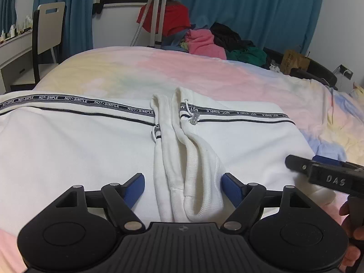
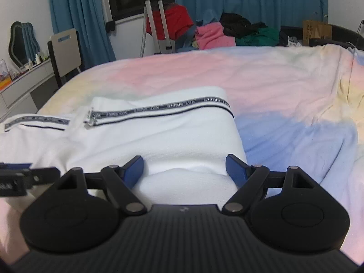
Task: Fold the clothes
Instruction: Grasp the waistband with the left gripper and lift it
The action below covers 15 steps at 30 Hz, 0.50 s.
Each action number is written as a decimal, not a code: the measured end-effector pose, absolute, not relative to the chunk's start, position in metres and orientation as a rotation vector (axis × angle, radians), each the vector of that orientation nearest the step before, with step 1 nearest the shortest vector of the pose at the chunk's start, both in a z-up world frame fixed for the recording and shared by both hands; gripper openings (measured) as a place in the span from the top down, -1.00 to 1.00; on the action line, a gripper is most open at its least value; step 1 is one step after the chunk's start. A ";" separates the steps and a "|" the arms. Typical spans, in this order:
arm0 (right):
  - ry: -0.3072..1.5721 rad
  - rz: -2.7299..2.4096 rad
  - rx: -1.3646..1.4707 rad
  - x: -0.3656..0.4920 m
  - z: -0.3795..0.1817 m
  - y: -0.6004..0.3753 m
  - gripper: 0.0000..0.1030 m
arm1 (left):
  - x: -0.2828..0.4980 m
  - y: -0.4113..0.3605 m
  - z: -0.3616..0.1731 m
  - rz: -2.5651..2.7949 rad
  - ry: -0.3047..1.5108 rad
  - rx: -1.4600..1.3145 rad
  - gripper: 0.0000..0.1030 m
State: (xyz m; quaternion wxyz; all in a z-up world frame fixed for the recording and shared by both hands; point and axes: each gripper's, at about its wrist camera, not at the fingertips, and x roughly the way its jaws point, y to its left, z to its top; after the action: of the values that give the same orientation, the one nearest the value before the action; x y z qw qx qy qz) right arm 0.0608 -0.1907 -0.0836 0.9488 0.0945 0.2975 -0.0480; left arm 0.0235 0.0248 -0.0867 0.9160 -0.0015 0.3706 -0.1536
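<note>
**White sweatshirt flat on bed, both grippers above its near edge**

White sweatshirt (image 1: 79, 150) lies spread on the bed (image 1: 204, 72), near the bed's near edge, on a pastel sheet of pink, yellow and blue. A black-and-grey lettered stripe (image 1: 75, 101) runs across it from side to side. The two cuffs (image 1: 195, 191) lie side by side at the middle, pointing toward the left wrist camera.

Left gripper (image 1: 183, 187): jaws wide, blue pads on either side of the cuffs. Whether the pads touch cloth cannot be told; nothing is pinched between them.

Right gripper (image 2: 184, 170): jaws wide, over the right part of the sweatshirt, close to its folded right edge (image 2: 236, 136). A ridge of white cloth sits between the pads, not pressed by either. In the left wrist view this gripper enters from the right, with part of a hand (image 1: 348, 238) below it.

Far edge of bed: a pile of clothes (image 1: 204, 41) in pink, red, black and green. Behind it a tripod (image 1: 157, 18) and blue curtains (image 1: 250, 11). A chair (image 1: 47, 29) stands off the bed's far left corner.
</note>
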 end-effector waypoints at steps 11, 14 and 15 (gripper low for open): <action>0.605 -0.104 0.196 0.054 -0.083 -0.196 -0.57 | 0.007 0.044 -0.052 -0.244 0.694 -0.035 -0.59; 0.604 -0.107 0.191 0.051 -0.081 -0.196 -0.57 | 0.001 0.072 -0.036 -0.185 0.684 -0.117 -0.66; 0.603 -0.106 0.190 0.051 -0.080 -0.196 -0.57 | 0.000 0.085 -0.032 -0.161 0.692 -0.161 -0.69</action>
State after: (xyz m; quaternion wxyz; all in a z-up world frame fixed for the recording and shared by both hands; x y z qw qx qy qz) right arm 0.0508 -0.1955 -0.0805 0.9491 0.0932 0.2962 -0.0523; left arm 0.0000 0.0853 -0.0316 0.9344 -0.0785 0.3384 -0.0787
